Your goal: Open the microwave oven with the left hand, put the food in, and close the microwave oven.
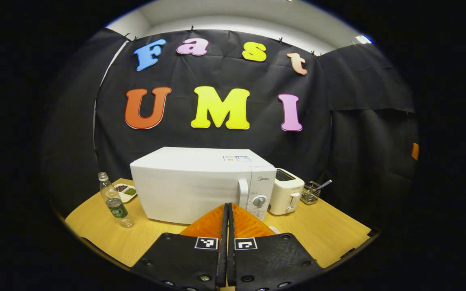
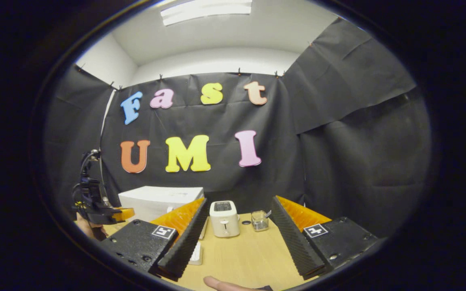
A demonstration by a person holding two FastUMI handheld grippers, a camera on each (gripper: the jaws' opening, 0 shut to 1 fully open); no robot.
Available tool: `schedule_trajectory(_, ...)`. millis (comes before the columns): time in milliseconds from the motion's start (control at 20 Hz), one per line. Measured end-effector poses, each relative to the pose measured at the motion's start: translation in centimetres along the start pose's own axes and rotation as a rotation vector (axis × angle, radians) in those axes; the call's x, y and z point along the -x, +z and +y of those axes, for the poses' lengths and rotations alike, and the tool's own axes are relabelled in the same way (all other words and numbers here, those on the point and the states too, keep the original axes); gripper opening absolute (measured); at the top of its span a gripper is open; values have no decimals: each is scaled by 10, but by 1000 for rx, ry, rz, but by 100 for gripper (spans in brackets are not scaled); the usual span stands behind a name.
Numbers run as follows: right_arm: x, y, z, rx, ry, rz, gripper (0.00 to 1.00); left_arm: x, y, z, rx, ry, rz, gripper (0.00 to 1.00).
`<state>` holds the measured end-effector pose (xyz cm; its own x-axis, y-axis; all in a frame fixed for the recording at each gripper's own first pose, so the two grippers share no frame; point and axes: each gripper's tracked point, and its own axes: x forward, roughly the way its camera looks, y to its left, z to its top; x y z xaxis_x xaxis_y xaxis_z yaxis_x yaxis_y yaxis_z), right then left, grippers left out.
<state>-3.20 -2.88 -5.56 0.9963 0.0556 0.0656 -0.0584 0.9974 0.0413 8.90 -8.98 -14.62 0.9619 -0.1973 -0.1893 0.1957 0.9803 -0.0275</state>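
A white microwave oven [image 1: 200, 184] sits toward the back of a light wooden table [image 1: 330, 234], its door closed, with a vertical handle [image 1: 243, 195] and a round dial [image 1: 259, 201] on the right part of its front. In the right gripper view the same microwave oven [image 2: 158, 200] appears at the left, partly hidden behind that gripper's finger. Just to the right of the oven stands a white toaster [image 1: 285, 192], and beyond it a small wire rack [image 1: 311, 193] with a utensil in it. To the left of the oven, a clear plastic bottle [image 1: 114, 201] stands upright near the table's edge, and behind it lies a white divided dish [image 1: 125, 192] holding dark and green food. The left gripper [image 1: 227, 208] hovers above the table in front of the oven, aimed at the handle area, its two fingers pressed together with nothing between them. The right gripper [image 2: 239, 208] is held over the table with its fingers spread wide apart, framing the toaster [image 2: 225, 218] and a small clear container [image 2: 259, 220]. In the right gripper view, the left gripper [image 2: 121, 213] shows far off at the left edge, held in a hand [image 2: 89, 229].
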Motion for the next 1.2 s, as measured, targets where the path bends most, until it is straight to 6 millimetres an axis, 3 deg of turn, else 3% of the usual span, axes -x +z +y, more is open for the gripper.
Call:
schedule_trajectory(150, 20, 15, -1, -11, -12, -13, 99, 56, 25, -12, -2, -7, -34, 1)
schedule_trajectory(400, 44, 42, 6, 20, -10, -55, 99, 143, 53, -5, 10, 41, -97, 1)
schedule_trajectory(450, 47, 44, 9, 40, -4, -59, 99, 151, 57, -3, -6, 50, -120, 10)
schedule_trajectory(550, 50, 47, 14, 57, 11, -60, 100, 172, 70, 4, -40, 62, -170, 100)
schedule_trajectory(600, 51, 48, 17, 53, 16, -57, 100, 182, 72, 9, -40, 72, -192, 83)
schedule_trajectory(650, 52, 47, 19, 48, 22, -53, 99, 190, 75, 10, -23, 74, -205, 92)
schedule_trajectory(950, 53, 42, 26, 44, 43, -24, 100, 218, 98, 31, 28, 106, -265, 92)
schedule_trajectory(1000, 53, 42, 26, 48, 45, -24, 99, 221, 100, 33, 31, 111, -272, 82)
schedule_trajectory(1050, 53, 43, 27, 54, 46, -25, 99, 224, 102, 34, 37, 112, -275, 92)
schedule_trajectory(1100, 53, 44, 27, 57, 46, -25, 100, 228, 105, 35, 44, 112, -283, 82)
schedule_trajectory(1150, 54, 44, 26, 60, 50, -26, 100, 233, 110, 37, 49, 114, -301, 92)
schedule_trajectory(1200, 57, 45, 26, 65, 56, -28, 100, 240, 118, 39, 46, 122, -322, 82)
